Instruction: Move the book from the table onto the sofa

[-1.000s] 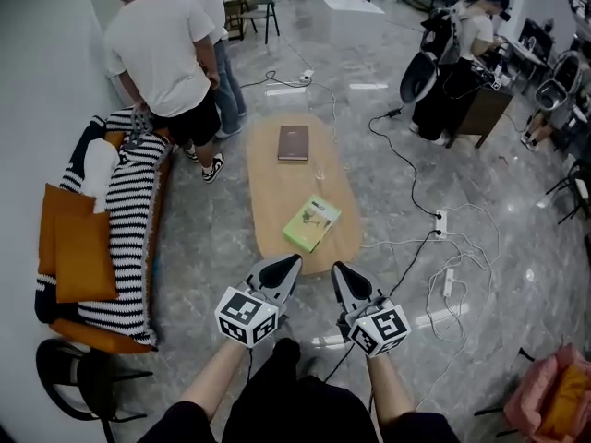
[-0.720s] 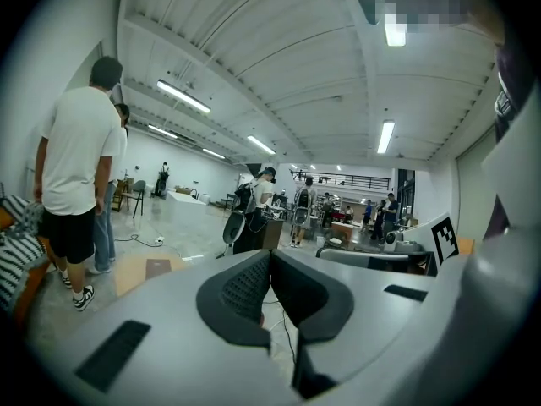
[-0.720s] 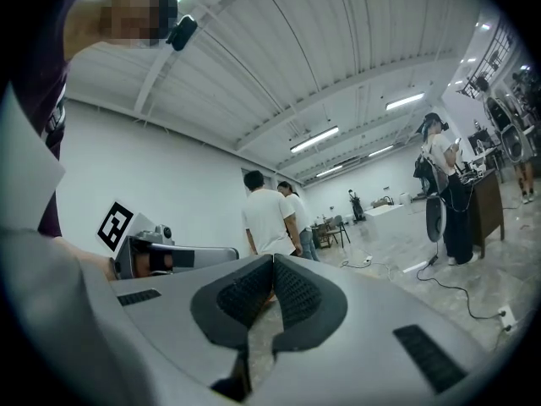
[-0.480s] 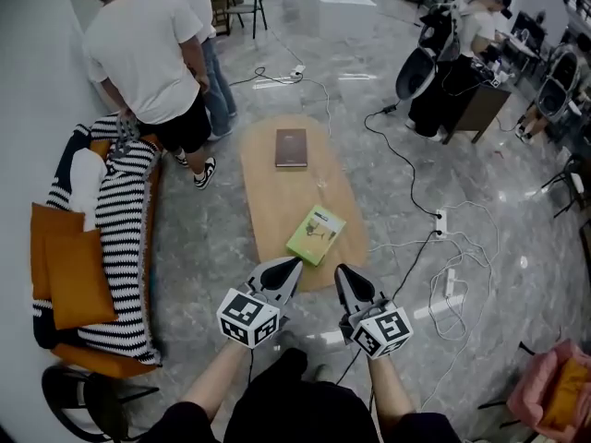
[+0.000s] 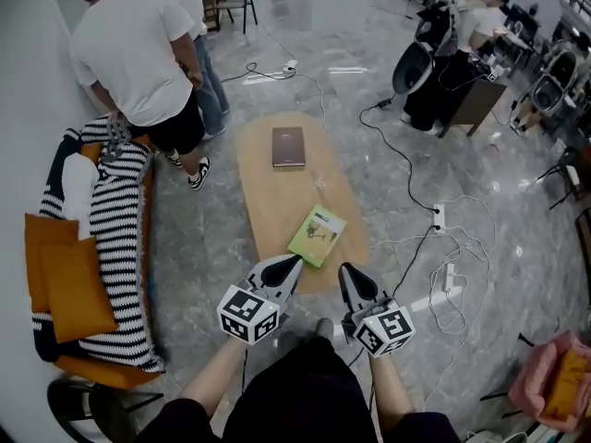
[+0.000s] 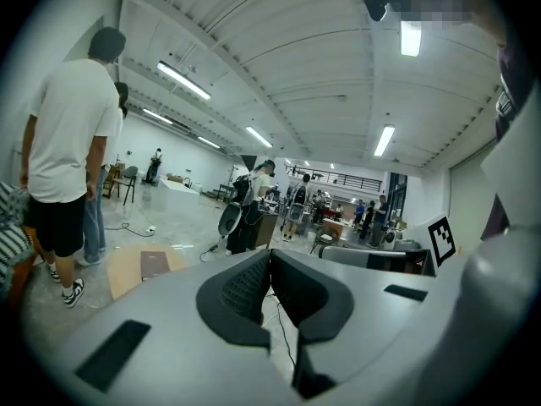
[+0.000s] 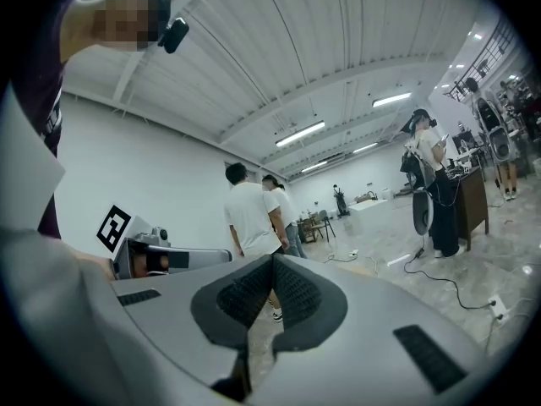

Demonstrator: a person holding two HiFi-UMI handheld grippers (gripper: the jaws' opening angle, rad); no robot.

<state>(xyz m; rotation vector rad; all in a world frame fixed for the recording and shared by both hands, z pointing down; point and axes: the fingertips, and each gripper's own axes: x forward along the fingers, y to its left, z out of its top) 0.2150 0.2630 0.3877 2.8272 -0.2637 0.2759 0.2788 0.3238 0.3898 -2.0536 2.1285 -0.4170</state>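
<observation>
Head view: I hold both grippers low, just short of the near end of the bench (image 5: pixel 268 192). The left gripper (image 5: pixel 294 261) has its jaws pressed together on nothing, and the right gripper (image 5: pixel 342 270) is the same. A green book (image 5: pixel 317 235) lies by that near end and a brown book (image 5: pixel 288 146) toward the far end. The striped sofa (image 5: pixel 129 220) stands to the left, apart from the bench.

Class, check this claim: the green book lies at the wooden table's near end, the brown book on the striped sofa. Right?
Not quite. The head view shows the brown book at the far end of the table, not on the sofa; the green book is as stated.
</observation>
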